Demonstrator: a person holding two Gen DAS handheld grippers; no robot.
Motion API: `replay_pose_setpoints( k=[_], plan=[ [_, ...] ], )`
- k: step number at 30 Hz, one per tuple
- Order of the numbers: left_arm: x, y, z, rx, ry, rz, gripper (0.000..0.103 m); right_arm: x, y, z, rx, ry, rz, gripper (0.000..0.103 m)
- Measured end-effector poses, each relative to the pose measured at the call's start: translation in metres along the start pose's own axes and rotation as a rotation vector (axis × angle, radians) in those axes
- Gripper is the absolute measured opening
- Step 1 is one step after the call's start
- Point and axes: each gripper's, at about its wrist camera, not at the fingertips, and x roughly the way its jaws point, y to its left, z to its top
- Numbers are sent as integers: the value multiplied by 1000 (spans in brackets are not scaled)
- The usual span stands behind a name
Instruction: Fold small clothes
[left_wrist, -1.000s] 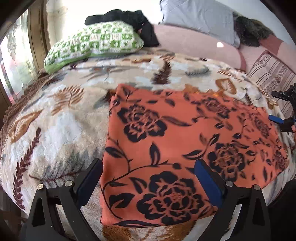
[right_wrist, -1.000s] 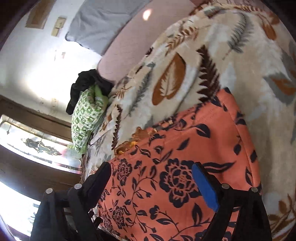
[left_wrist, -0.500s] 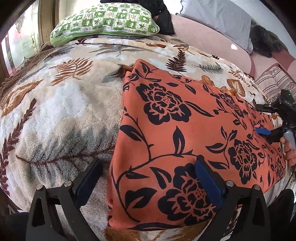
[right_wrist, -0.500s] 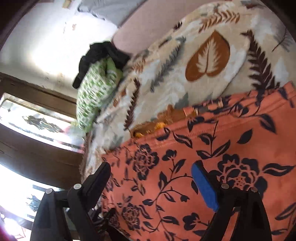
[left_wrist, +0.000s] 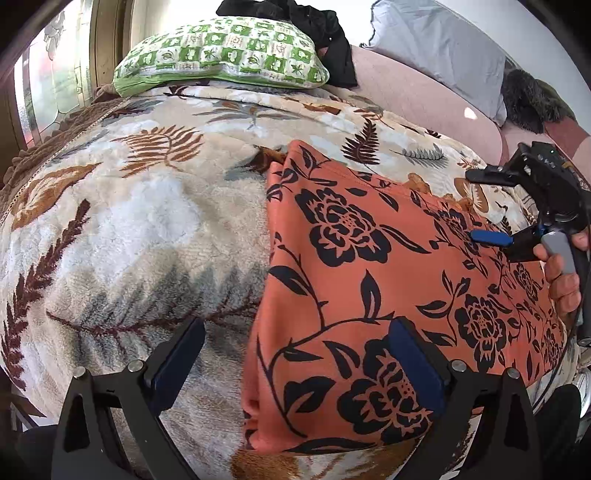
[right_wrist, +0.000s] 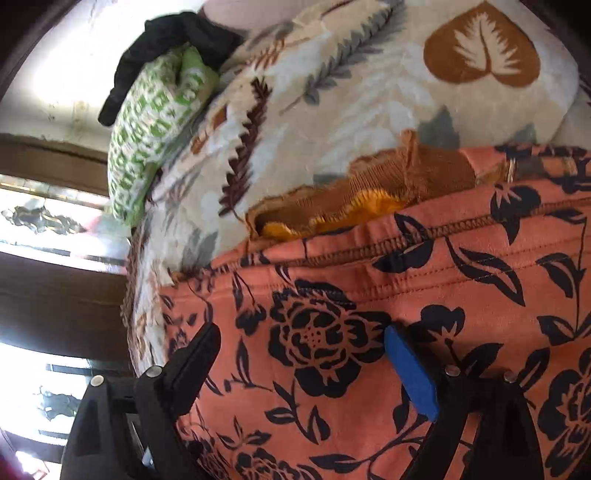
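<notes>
An orange garment with black flowers (left_wrist: 369, 280) lies flat on a leaf-patterned blanket (left_wrist: 129, 229). My left gripper (left_wrist: 295, 354) is open and low over the garment's near left edge, one finger over the blanket, the other over the cloth. My right gripper (right_wrist: 299, 358) is open and close over the garment (right_wrist: 369, 332) near its stitched far hem, holding nothing. It also shows in the left wrist view (left_wrist: 484, 206) at the right, held by a hand. A brown and yellow piece (right_wrist: 369, 199) lies just past the hem.
A green checked pillow (left_wrist: 221, 55) and a black cloth (left_wrist: 317, 26) lie at the far end. A pink headboard (left_wrist: 424, 99) with a grey pillow (left_wrist: 439, 48) runs along the back right. A window (left_wrist: 55, 74) is at the left.
My left gripper has shifted left along the garment's edge. My right gripper has moved closer to the garment's far hem, and the brown and yellow piece now shows large.
</notes>
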Motion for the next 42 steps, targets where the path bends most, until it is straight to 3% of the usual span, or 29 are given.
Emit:
replay_pose_setpoints(
  k=[1,4,7,8,13,17,20,23,24,25,26,27,29,33,34,35,37,38,39,40,42],
  plan=[
    [0,2,1,-13,1,-7,100,-1,11,0,-25,4,42,92],
    [-2,3,4,-44,-6,-44,100,10,31,2,-78,22,53,92],
    [-3,0,2,-18,-17,-21,100,49,12,4,-21,79,2,93],
    [-5,1,2,-15,-25,-10,100,44,14,4,-14,36,9,93],
    [-17,8,3,-61,-84,-2,100,5,43,-16,-96,-10,24,93],
    [-44,15,1,-116,-145,-17,100,-52,31,-63,-113,-103,59,93],
    [-66,21,-3,-176,-187,-50,100,-84,12,-109,-146,-135,38,93],
    [-61,19,-10,-185,-131,-55,100,-102,-11,-149,-144,-173,24,93],
    [-52,16,-13,-171,-84,-22,99,-106,-19,-158,-130,-185,31,93],
    [-34,14,-18,-145,2,38,85,-108,-28,-165,-112,-193,45,93],
    [-12,16,-25,-142,116,72,45,-107,-37,-169,-94,-192,49,93],
    [-3,24,-32,-180,147,51,46,-105,-45,-172,-74,-187,41,93],
    [-15,19,-28,-159,137,73,45,-103,-60,-174,-24,-189,56,93],
    [-47,10,-22,-144,67,56,45,-110,-72,-175,3,-213,113,93],
    [-53,8,-21,-132,55,60,50,-111,-74,-175,8,-218,127,93],
    [-56,6,-21,-128,53,50,60,-113,-77,-176,12,-224,138,93],
    [-51,3,-25,-101,77,55,67,-115,-81,-176,20,-230,158,93],
    [-36,5,-27,-77,147,113,65,-115,-82,-175,21,-229,165,93],
    [-17,10,-32,-94,240,128,57,-115,-84,-175,28,-229,171,93],
    [-7,21,-37,-171,282,88,48,-116,-86,-175,40,-227,181,93],
    [-18,22,-32,-193,255,83,48,-118,-91,-175,51,-226,199,93]
  ],
)
